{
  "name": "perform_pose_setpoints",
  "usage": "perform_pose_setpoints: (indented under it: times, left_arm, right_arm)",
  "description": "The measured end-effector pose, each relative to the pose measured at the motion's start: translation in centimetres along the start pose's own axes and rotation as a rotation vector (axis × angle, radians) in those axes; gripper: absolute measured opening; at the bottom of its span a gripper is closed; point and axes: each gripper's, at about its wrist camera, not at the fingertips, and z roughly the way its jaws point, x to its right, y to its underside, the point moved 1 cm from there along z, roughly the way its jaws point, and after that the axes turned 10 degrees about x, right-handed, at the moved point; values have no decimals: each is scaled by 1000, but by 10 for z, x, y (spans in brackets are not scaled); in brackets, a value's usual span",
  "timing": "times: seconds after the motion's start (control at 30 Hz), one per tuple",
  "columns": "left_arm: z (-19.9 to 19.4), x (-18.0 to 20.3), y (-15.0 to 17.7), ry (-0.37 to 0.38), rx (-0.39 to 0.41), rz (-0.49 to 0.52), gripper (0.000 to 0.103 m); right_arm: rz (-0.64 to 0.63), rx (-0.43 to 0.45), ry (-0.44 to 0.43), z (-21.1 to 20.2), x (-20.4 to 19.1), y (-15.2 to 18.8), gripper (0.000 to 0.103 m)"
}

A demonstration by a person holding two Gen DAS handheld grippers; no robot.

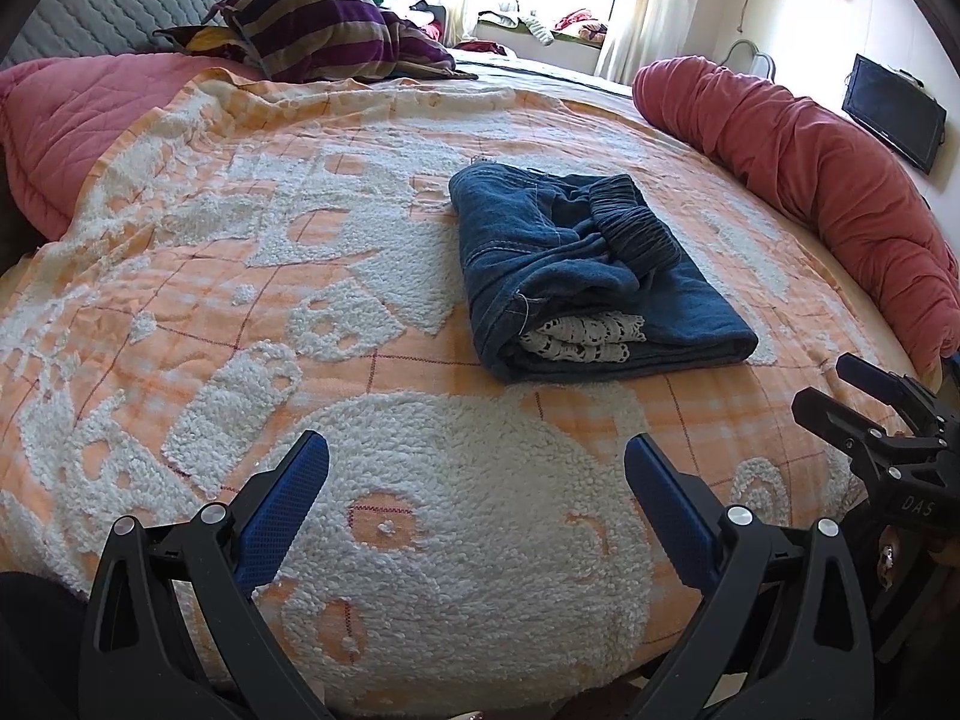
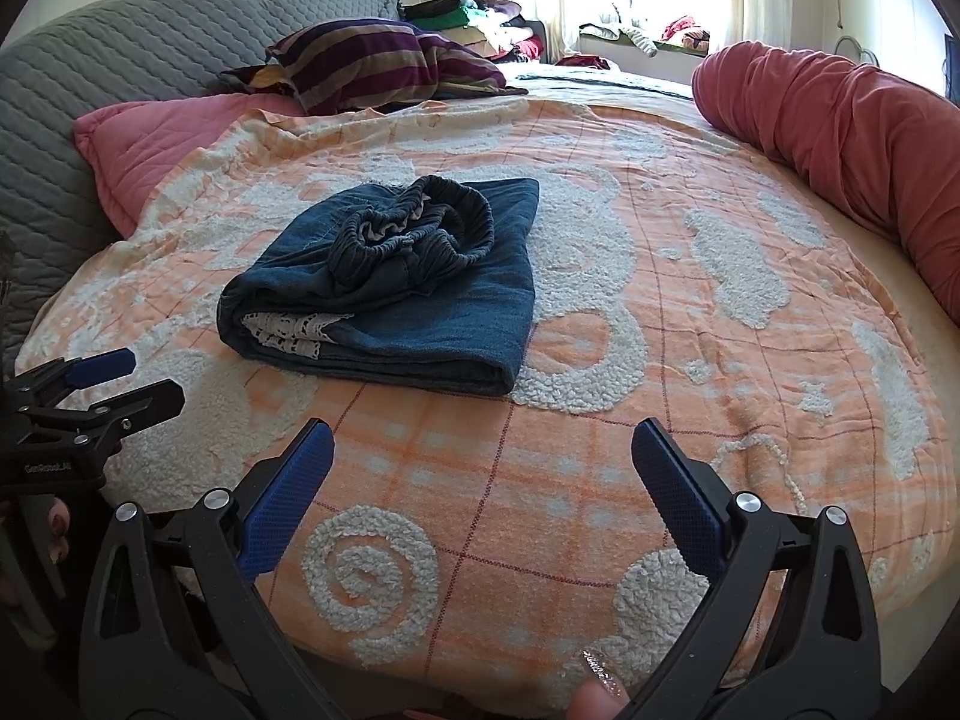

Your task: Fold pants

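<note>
We're seeing one pair of pants (image 1: pixel 591 276), folded into a compact bundle w/ the elastic waistband on top, lying mid-blanket (image 1: pixel 336 276) on the bed. We're holding two grippers, left (image 1: pixel 477 477) & right (image 2: pixel 483 462), both w/ fingers spread apart, gripping nothing, hovering near the pants but apart from them.

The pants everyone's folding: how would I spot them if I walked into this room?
Look at the big bed with the orange-and-white fluffy blanket. Near its middle, ahead of both open grippers, lies a compact bundle of dark blue denim pants with the gathered elastic waistband bunched on top. White lace trim peeking from its folded edge sets it apart from the striped pillow and red bolster around it.
</note>
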Motion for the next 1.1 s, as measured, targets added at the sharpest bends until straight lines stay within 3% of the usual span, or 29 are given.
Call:
perform_pose_setpoints:
  times: [1.1]
  left_arm:
    - [1, 2, 0, 5, 0, -6, 99]
  right_arm:
    - [5, -1, 10, 2, 7, -2, 94]
